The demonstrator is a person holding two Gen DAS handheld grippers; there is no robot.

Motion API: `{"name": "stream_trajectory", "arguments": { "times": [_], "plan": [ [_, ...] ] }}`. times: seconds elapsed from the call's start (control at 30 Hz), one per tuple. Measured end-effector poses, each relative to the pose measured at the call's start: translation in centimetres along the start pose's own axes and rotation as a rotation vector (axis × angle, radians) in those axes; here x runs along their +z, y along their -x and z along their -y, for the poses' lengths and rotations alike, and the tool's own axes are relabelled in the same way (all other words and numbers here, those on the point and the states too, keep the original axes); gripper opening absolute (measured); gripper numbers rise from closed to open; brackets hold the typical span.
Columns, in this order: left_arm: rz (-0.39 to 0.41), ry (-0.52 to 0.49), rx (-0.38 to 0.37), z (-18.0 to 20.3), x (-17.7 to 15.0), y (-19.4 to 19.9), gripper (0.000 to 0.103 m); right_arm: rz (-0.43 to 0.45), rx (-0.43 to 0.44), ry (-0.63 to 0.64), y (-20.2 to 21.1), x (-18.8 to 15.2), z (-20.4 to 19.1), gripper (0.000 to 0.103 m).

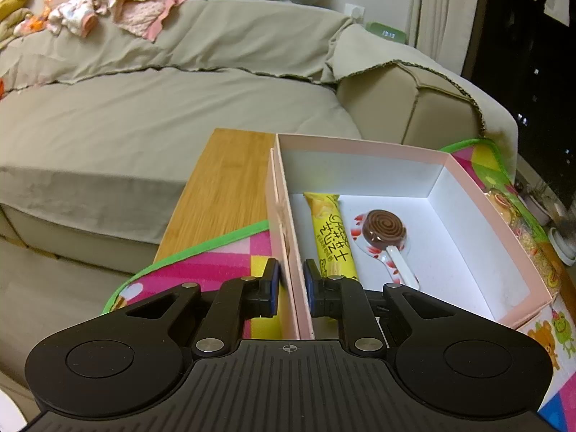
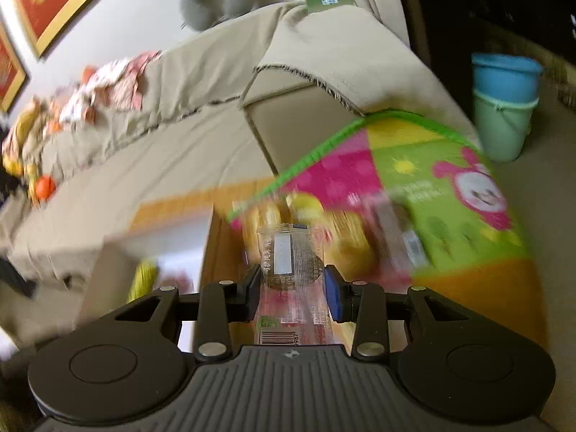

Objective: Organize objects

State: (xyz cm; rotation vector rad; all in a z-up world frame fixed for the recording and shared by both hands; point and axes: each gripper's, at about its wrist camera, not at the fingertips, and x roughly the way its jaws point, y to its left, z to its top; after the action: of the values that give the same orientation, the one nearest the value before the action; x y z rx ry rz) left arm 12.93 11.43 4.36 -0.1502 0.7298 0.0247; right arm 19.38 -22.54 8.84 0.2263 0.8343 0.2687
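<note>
One lollipop [image 1: 384, 232], left view only

Pink box [image 1: 504, 223] with white inside, yellow snack stick [image 1: 329, 234], brown spiral lollipop [image 1: 383, 232], green-edged patchwork mat [image 2: 414, 180]

Pink box half filled, one more packet above the mat

The pink box [image 1: 414, 158] stands open on the bench, white inside; its near wall is pinched by the left claw [image 1: 291, 288]. In it lie a yellow snack stick [image 1: 329, 232] — lengthwise by the left wall — and a wrapped brown swirl lollipop [image 1: 383, 232] beside it. A clear packet [image 2: 291, 270] with a barcode sits clamped in the right claw [image 2: 292, 289].
</note>
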Motion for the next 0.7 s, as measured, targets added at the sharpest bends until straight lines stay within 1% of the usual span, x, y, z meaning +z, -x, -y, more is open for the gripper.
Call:
{"name": "stream_trajectory", "arguments": {
  "times": [0.1,0.23,0.33,0.57,0.7],
  "plan": [
    [0.000,0.001,0.004,0.0,0.0,0.0,0.016,-0.029,-0.027,0.045,2.2,-3.8,0.2,0.036],
    [-0.002,-0.002,0.007,0.0,-0.1,0.0,0.016,-0.057,-0.075,0.109,3.5,-8.9,-0.6,0.036],
    [-0.005,-0.006,0.012,0.1,-0.1,0.1,0.016,-0.069,-0.075,0.131,3.8,-11.5,-1.4,0.036],
    [-0.008,-0.012,0.019,0.3,-0.2,0.2,0.016,-0.084,-0.058,0.142,4.0,-14.7,-2.9,0.037],
    [-0.009,-0.014,0.019,0.3,-0.2,0.2,0.016,-0.094,-0.050,0.172,4.0,-15.3,-3.6,0.040]
  ]
}}
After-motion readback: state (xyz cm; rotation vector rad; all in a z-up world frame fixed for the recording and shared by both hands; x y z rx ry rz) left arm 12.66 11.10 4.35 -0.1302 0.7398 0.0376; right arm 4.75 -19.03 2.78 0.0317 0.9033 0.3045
